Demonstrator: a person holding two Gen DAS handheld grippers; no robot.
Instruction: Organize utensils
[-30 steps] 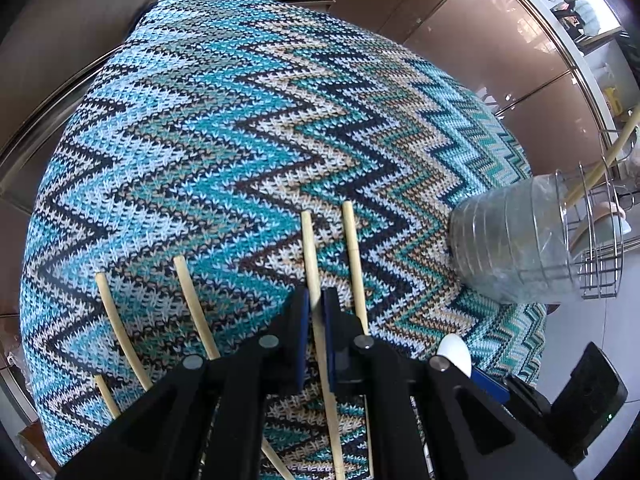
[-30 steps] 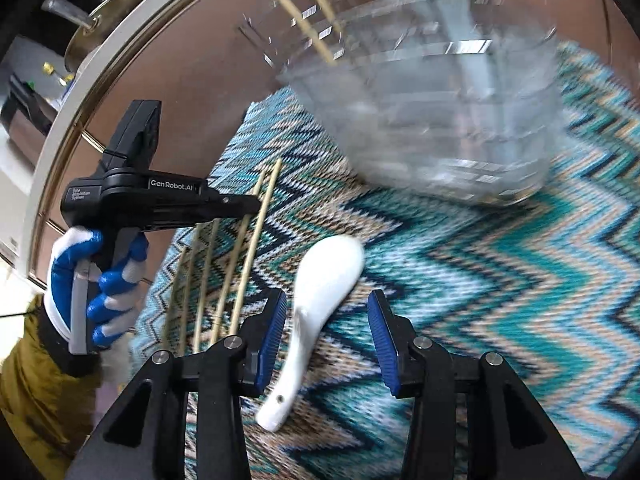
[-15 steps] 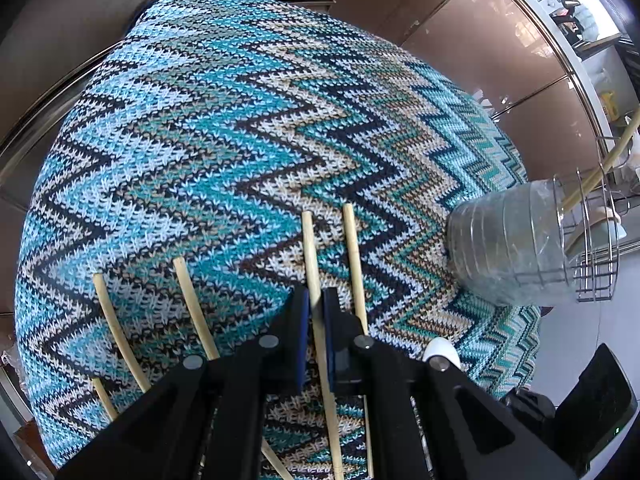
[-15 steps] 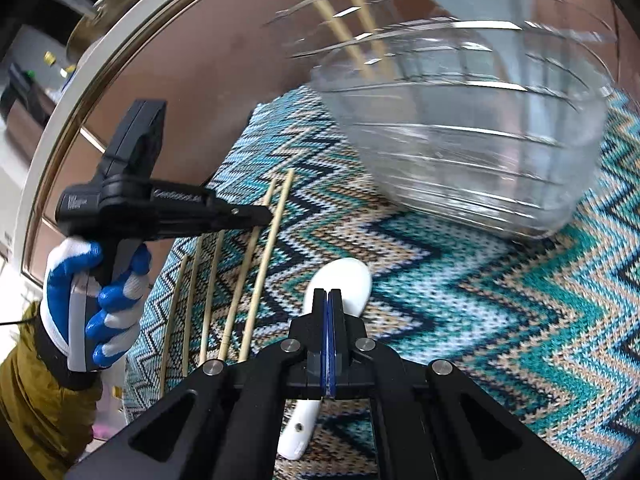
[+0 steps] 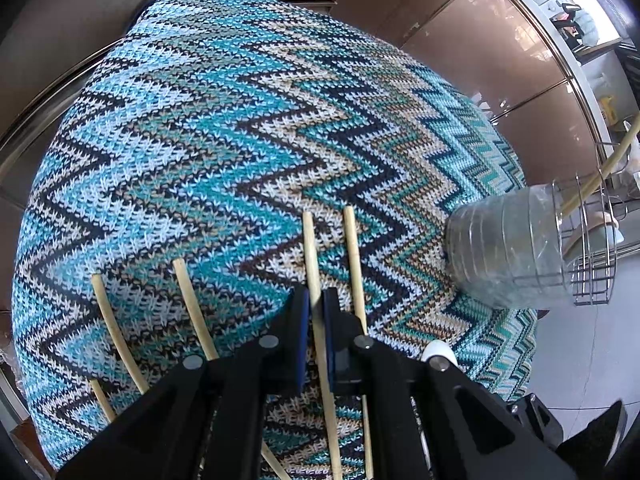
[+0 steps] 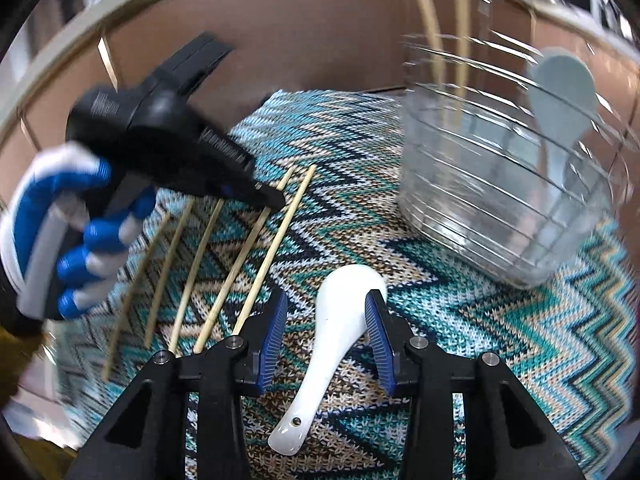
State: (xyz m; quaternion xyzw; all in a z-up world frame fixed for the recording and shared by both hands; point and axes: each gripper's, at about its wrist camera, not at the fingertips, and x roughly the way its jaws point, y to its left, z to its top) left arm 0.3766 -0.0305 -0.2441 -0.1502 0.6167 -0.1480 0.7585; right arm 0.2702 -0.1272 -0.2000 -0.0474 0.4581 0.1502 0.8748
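Observation:
Several bamboo chopsticks (image 5: pixel 354 264) lie side by side on a zigzag knitted cloth (image 5: pixel 208 128). My left gripper (image 5: pixel 314 300) is shut on one chopstick (image 5: pixel 310 248), which still rests on the cloth; the right wrist view shows that gripper (image 6: pixel 276 200) at the chopstick row. A white ceramic spoon (image 6: pixel 340 320) lies on the cloth, bowl away from me. My right gripper (image 6: pixel 326 300) straddles its neck and its jaws are opening, the pads not pressing on it. A clear plastic container (image 6: pixel 500 184) holds two chopsticks (image 6: pixel 432 32) and a pale spoon (image 6: pixel 560 92).
A blue and white gloved hand (image 6: pixel 60 240) holds the left gripper. A wire rack (image 5: pixel 592 276) stands behind the container (image 5: pixel 504 248) at the cloth's right edge. Brown cabinet panels (image 5: pixel 480 40) ring the cloth. The spoon's bowl tip (image 5: pixel 438 350) peeks out beside the left gripper.
My right gripper shut above the white spoon, then opened again, rolled, and now straddles it. The container sits further right in its view. The left gripper keeps its hold on the chopstick.

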